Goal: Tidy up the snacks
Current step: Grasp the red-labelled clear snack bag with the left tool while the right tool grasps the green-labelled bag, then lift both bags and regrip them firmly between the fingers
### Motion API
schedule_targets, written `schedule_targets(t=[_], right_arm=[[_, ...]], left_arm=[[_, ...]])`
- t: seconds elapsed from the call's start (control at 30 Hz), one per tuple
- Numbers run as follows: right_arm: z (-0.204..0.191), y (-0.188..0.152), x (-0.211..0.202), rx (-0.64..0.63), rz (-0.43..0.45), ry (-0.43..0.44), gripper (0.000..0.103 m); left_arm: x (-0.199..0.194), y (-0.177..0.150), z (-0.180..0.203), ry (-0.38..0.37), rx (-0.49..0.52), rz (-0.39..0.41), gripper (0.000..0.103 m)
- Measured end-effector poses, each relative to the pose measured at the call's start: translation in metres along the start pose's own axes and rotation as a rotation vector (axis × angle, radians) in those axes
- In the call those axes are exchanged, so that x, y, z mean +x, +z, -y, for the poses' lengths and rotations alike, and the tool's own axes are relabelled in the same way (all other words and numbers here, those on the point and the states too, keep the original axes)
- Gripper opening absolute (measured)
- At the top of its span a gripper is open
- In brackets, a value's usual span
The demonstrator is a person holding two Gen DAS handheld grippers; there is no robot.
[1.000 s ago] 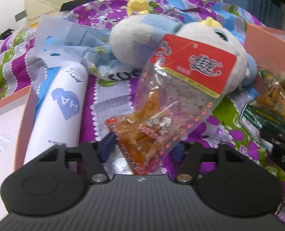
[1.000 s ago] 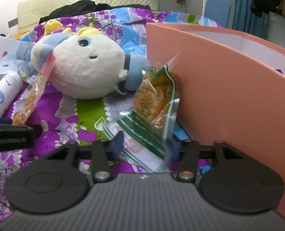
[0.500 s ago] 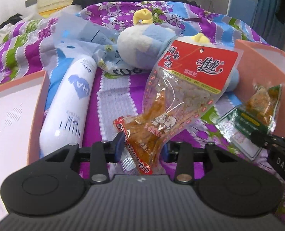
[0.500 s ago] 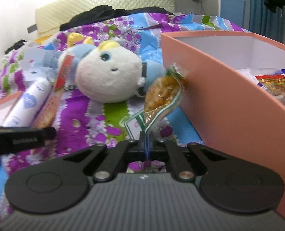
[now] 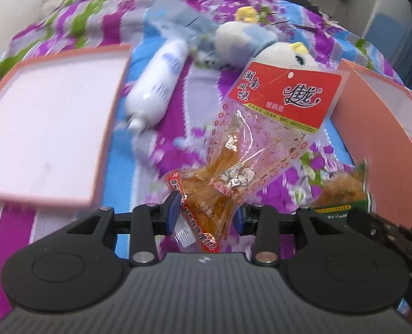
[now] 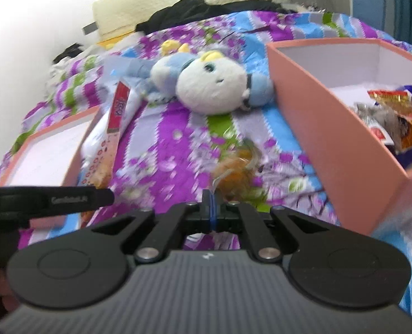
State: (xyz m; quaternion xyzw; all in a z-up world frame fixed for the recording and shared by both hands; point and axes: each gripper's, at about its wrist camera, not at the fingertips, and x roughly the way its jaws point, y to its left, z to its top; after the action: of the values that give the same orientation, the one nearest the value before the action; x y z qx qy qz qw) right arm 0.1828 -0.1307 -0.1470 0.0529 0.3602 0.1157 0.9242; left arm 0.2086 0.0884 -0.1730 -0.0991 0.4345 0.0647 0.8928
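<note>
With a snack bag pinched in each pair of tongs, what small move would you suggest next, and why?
Probably carry the right tongs and their orange snack bag rightward over the pink box; it already holds snacks and sits close by.

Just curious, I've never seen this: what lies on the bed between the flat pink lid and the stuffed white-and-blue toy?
A white tube-shaped bottle with blue print lies there on the flowered purple bedspread, seen clearly in the left wrist view.

Home bedroom, floral bedspread point(image 6: 178, 144), padded headboard point(image 6: 189, 2), plush toy point(image 6: 214, 89)
</note>
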Motion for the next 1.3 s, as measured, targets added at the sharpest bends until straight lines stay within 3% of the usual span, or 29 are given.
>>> schedule_targets(t=[0.3, 0.5, 0.63, 0.73, 0.8, 0.87, 0.9, 1.1, 1.3], right_arm=[[0.004, -0.03, -0.052, -0.033, -0.094, 0.085, 0.003], [0.018, -0.052, -0.066, -0.028, -0.169, 0.081, 0.007], [0.029, -0.06, -0.069, -0.029, -0.201, 0.076, 0.011], [0.036, -0.064, -0.07, -0.041, -0.217, 0.045, 0.025], [0.041, -0.066, -0.071, -0.03, -0.218, 0.029, 0.057], [0.045, -0.067, -0.073, -0.027, -0.203, 0.001, 0.078], [0.046, -0.067, -0.073, -0.03, -0.195, -0.012, 0.082], [0.046, -0.066, -0.059, -0.038, -0.187, -0.017, 0.082], [0.041, -0.066, -0.038, -0.039, -0.196, -0.038, 0.082]], left_arm=[[-0.048, -0.05, -0.012, 0.062, -0.054, -0.059, 0.044], [-0.059, -0.078, -0.014, 0.056, -0.079, -0.092, 0.044], [-0.065, -0.093, -0.012, 0.056, -0.073, -0.095, 0.054], [-0.07, -0.097, -0.009, 0.043, -0.052, -0.088, 0.07], [-0.074, -0.099, -0.006, 0.026, -0.031, -0.08, 0.079], [-0.077, -0.102, -0.005, -0.019, -0.005, -0.093, 0.086], [-0.08, -0.103, -0.004, -0.036, 0.004, -0.085, 0.086], [-0.092, -0.102, -0.011, -0.092, 0.066, -0.038, 0.092], [-0.073, -0.094, -0.015, -0.091, 0.213, -0.047, 0.094]])
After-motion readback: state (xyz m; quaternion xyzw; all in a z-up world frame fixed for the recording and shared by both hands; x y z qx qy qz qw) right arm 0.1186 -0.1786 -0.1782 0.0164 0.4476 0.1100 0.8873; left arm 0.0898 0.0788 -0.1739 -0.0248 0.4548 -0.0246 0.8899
